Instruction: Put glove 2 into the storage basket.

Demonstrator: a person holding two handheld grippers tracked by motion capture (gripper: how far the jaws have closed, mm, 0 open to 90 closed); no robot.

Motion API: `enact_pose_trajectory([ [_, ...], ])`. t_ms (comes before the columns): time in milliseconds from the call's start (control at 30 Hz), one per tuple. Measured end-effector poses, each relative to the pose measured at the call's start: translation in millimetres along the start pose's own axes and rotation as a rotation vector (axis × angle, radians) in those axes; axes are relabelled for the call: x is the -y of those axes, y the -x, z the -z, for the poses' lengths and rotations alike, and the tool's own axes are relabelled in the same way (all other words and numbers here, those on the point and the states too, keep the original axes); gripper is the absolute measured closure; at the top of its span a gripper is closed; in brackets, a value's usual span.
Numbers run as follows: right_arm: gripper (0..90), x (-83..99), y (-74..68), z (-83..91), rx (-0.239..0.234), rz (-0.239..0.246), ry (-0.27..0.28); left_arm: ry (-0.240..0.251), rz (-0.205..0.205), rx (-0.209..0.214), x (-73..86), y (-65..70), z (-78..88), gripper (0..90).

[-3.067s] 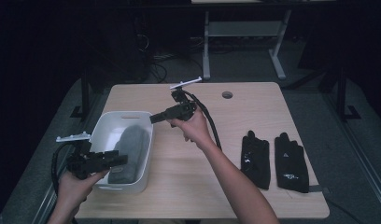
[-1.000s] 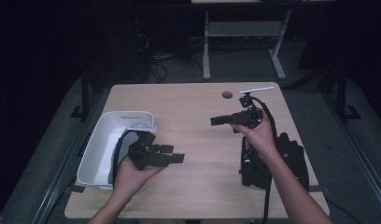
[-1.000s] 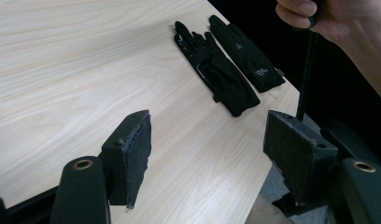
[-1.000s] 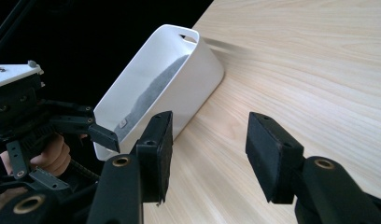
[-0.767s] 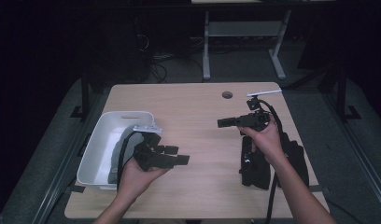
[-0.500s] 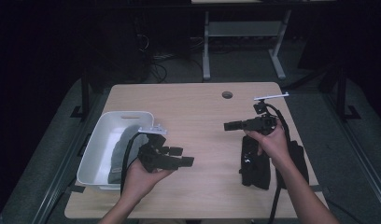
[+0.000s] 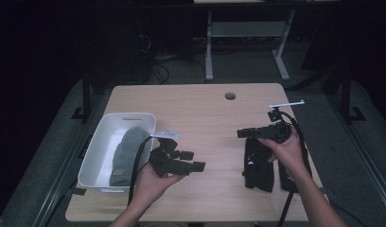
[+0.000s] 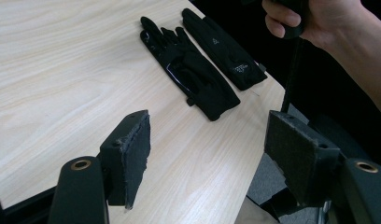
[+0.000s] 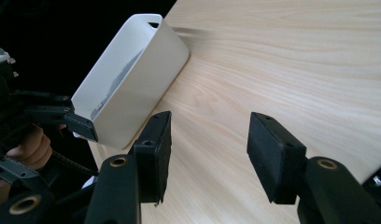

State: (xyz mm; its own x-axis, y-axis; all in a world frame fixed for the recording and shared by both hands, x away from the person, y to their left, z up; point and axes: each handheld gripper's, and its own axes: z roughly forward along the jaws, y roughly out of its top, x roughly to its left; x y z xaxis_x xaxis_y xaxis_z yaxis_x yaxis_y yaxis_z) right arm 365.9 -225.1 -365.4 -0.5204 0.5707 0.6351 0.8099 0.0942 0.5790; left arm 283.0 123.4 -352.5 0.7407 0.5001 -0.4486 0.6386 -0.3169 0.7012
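Observation:
Two black gloves lie side by side near the table's right edge. One glove is in plain sight. My right hand and forearm partly cover the other glove. My right gripper hovers just above the gloves, pointing left, open and empty. My left gripper sits low over the table's middle front and points right toward the gloves, its jaws open with nothing between them.
A white bin stands at the table's left with a grey cloth inside. A round cable hole is at the back. Cables trail from both grippers toward the front edge.
My left gripper has left the bin and moved right over the table's middle. My right gripper has swung from near the bin to the right and nearer me, above the gloves.

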Motion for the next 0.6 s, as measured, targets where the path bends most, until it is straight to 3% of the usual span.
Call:
enact_pose_trajectory([
  [600,48.8,32.1,27.3,26.3,0.047,-0.042,0.002,-0.028,-0.012,0.023,-2.6,7.1,-30.2,30.9],
])
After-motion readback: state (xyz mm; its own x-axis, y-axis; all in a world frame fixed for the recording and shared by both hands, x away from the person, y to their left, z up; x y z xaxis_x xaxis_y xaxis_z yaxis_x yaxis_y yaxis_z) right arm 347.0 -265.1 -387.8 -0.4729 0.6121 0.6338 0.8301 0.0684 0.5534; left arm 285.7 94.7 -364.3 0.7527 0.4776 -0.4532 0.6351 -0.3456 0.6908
